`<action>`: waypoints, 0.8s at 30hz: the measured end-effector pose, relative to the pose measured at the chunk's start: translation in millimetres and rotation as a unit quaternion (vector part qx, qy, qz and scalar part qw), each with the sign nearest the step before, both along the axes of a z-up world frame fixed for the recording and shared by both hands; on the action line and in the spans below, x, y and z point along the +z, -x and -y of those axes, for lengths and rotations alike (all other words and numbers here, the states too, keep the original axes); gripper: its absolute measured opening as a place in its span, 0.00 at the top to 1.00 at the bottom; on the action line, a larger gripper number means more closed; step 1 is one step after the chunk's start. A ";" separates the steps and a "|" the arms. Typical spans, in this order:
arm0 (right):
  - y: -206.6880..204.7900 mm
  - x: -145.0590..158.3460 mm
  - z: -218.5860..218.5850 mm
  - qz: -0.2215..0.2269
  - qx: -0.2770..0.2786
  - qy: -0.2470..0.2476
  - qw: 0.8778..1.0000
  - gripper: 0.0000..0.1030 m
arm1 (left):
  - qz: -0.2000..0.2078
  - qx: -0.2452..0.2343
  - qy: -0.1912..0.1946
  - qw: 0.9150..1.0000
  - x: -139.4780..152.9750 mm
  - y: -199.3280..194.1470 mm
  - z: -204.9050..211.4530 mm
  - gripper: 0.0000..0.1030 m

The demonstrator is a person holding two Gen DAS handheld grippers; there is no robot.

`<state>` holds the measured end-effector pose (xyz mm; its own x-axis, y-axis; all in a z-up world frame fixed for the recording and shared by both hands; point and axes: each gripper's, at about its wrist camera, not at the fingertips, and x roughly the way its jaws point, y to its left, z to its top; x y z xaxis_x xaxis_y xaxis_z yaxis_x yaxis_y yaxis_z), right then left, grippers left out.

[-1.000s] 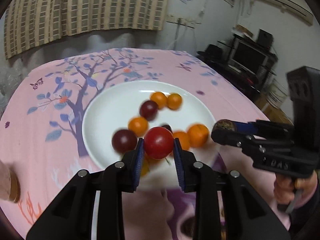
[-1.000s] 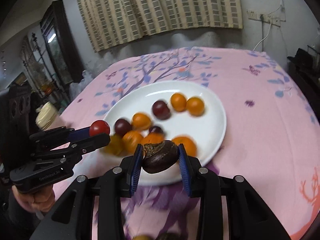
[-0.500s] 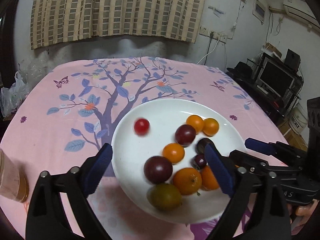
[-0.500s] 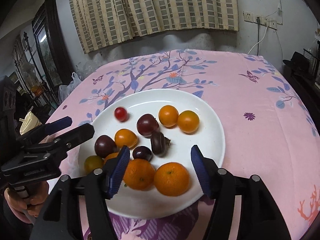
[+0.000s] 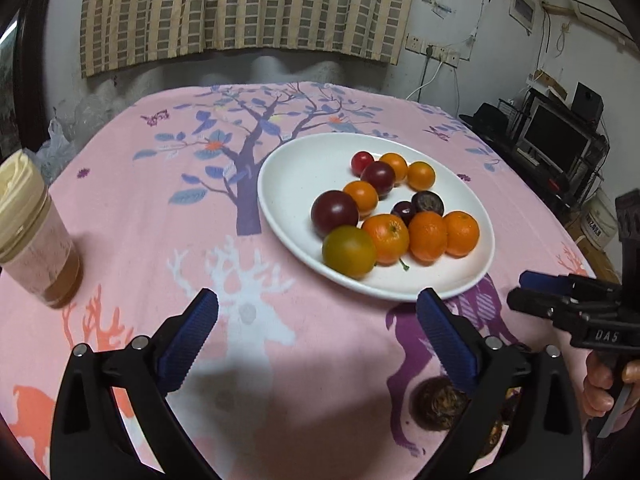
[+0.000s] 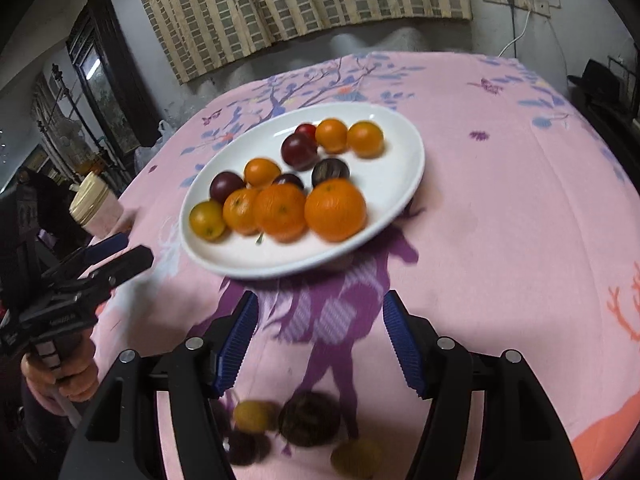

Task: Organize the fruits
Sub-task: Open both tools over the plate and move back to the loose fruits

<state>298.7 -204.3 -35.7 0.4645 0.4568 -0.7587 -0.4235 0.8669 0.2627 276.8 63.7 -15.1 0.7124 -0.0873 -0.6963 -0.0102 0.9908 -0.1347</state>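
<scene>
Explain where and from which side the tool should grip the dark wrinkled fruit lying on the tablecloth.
Grip the dark wrinkled fruit across its round middle, coming from above. It lies loose on the pink tablecloth, with other fruits close beside it, so a top-down approach probably suits best.

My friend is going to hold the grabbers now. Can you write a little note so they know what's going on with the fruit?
Left gripper: jaws wide open, just opened, nothing between them, over the tablecloth short of the plate.
Right gripper: jaws part open, just opened, also empty, near the plate's front edge.
White plate: holds oranges, dark plums, a yellow-green fruit and a small red tomato.
Done: most of the fruit sits on the plate.
Left: loose fruit still lies on the cloth close to the person, blurred here. Probably pick those up next.
</scene>
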 end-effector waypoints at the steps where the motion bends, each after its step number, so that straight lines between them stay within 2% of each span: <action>1: 4.0 -1.2 -0.5 0.002 0.006 0.014 1.000 0.36 | -0.001 0.002 0.002 1.000 -0.5 2.1 -1.1 0.05; 5: 17.4 -3.7 -1.0 0.012 0.022 0.053 0.998 0.37 | -0.007 0.011 0.007 1.000 -1.5 5.6 -7.1 0.05; 11: 35.0 0.3 22.5 0.021 0.045 0.039 0.998 0.49 | -0.008 0.020 0.020 1.000 2.2 6.6 -13.1 0.05; 15: 40.2 -10.7 37.1 0.004 0.044 0.041 0.998 0.53 | -0.006 0.020 0.015 1.000 3.3 9.2 -12.0 0.05; 21: 48.4 -15.4 28.8 0.001 0.070 0.060 0.996 0.55 | -0.012 0.025 0.011 1.000 1.1 7.7 -14.4 0.05; 23: 51.3 -18.4 25.4 -0.002 0.082 0.065 0.994 0.66 | -0.014 0.028 0.015 0.999 0.6 7.9 -16.7 0.05; 24: 52.7 -18.0 25.6 -0.001 0.084 0.064 0.994 0.67 | -0.015 0.028 0.018 0.999 0.5 7.9 -17.8 0.05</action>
